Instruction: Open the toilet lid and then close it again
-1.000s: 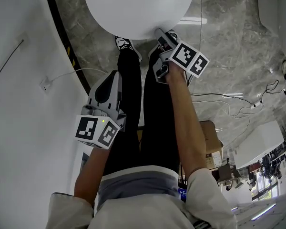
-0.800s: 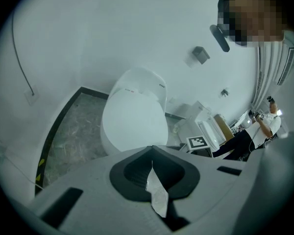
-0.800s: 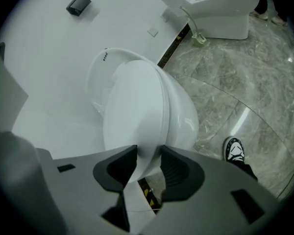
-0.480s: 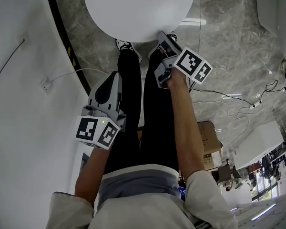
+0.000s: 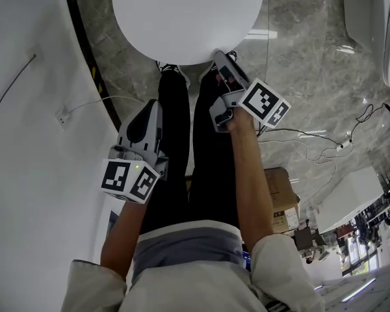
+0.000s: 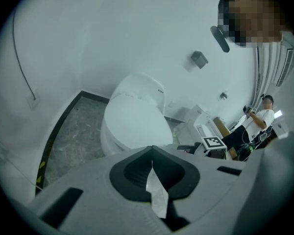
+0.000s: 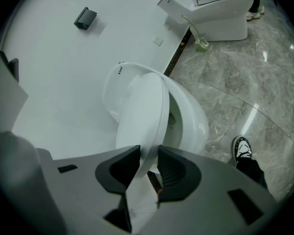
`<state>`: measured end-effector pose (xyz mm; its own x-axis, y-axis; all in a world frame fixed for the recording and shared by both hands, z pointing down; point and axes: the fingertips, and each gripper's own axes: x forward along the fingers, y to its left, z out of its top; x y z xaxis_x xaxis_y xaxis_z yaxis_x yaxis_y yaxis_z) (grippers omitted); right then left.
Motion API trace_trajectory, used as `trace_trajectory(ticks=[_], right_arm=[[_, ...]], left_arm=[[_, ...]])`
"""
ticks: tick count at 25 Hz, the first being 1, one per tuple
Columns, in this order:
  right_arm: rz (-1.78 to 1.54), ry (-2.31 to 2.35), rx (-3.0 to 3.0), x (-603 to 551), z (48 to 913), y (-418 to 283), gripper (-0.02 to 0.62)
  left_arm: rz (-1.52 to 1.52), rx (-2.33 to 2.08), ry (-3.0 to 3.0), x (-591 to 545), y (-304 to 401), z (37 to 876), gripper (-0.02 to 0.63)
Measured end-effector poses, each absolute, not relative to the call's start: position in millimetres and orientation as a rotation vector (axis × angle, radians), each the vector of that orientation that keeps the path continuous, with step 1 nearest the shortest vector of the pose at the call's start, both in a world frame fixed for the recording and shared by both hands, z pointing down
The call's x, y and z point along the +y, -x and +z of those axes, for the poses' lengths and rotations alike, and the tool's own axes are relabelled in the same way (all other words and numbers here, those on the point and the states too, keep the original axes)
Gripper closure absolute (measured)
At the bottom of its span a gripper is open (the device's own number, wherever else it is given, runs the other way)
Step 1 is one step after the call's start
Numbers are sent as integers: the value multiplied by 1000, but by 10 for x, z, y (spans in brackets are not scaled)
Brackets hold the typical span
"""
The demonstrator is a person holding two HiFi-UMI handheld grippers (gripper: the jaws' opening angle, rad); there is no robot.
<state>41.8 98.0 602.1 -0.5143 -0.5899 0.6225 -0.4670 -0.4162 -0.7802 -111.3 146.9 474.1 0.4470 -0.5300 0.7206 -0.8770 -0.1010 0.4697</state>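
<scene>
The white toilet lid [image 5: 182, 18] fills the top of the head view. My right gripper [image 5: 219, 56] is at its front edge. In the right gripper view the lid [image 7: 144, 111] stands tilted up off the bowl [image 7: 193, 124], and its rim runs between the two dark pads. The right gripper [image 7: 148, 160] has just been closing its jaws, and they now press on that rim from both sides. My left gripper [image 5: 151, 106] hangs beside the person's left leg, away from the toilet [image 6: 134, 124]. The left gripper [image 6: 152, 164] is shut, with nothing in it.
The person's legs and shoes [image 5: 175, 109] stand right in front of the bowl. A curved white wall with a black baseboard [image 5: 84, 57] runs along the left. Cables [image 5: 338, 145] and a cardboard box [image 5: 279, 194] lie on the marble floor. A second toilet [image 7: 220, 9] stands further off.
The right gripper has risen a little with the lid's front edge between its jaws, and the lid has tipped up off the bowl. The left gripper has stayed where it was.
</scene>
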Motion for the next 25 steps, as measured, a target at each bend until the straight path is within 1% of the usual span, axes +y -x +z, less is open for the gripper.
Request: trace_trajectory(ticks=[25], right_arm=[[-2039, 1390, 1517, 755, 5258, -562, 503]], left_arm=[[438, -1208, -1784, 1356, 1028, 4356, 600]])
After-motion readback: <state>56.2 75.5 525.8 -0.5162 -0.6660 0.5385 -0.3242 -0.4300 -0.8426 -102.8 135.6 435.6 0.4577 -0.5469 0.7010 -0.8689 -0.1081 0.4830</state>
